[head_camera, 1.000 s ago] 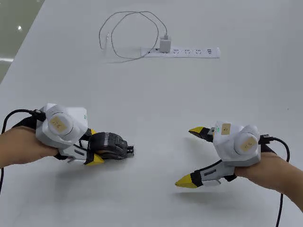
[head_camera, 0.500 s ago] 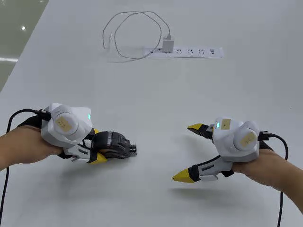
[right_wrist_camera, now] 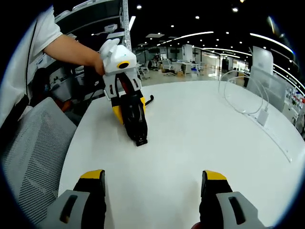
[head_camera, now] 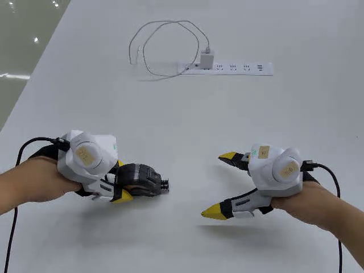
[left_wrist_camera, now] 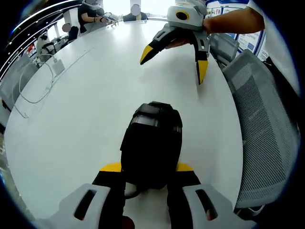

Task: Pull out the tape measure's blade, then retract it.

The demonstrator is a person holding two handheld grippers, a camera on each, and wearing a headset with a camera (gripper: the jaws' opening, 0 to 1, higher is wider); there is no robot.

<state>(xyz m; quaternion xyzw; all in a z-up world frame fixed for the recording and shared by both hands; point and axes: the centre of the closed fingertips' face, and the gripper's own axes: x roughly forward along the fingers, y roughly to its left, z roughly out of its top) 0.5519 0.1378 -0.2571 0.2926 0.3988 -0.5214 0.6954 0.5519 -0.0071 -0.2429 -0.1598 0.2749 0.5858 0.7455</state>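
A black tape measure (head_camera: 140,180) rests on the white table, its blade tip (head_camera: 165,185) pointing right. My left gripper (head_camera: 121,181) is shut on the tape measure's case (left_wrist_camera: 151,143), yellow tips on both sides of it. To the right, my right gripper (head_camera: 222,184) hangs open above the table, jaws wide apart with nothing between them, a hand's width from the blade tip. In the right gripper view the tape measure (right_wrist_camera: 133,115) lies ahead of the open fingers (right_wrist_camera: 90,177), held by the left gripper (right_wrist_camera: 127,108). The right gripper (left_wrist_camera: 174,53) also shows in the left gripper view.
A white power strip (head_camera: 227,68) with a plugged-in charger (head_camera: 206,58) and a looped white cable (head_camera: 162,48) lies at the far side of the table. The table's left edge (head_camera: 35,67) borders a green floor. A mesh chair (left_wrist_camera: 264,119) stands beside the table.
My right gripper has moved a little left toward the tape measure. The left gripper still holds the case; the head camera shifted slightly.
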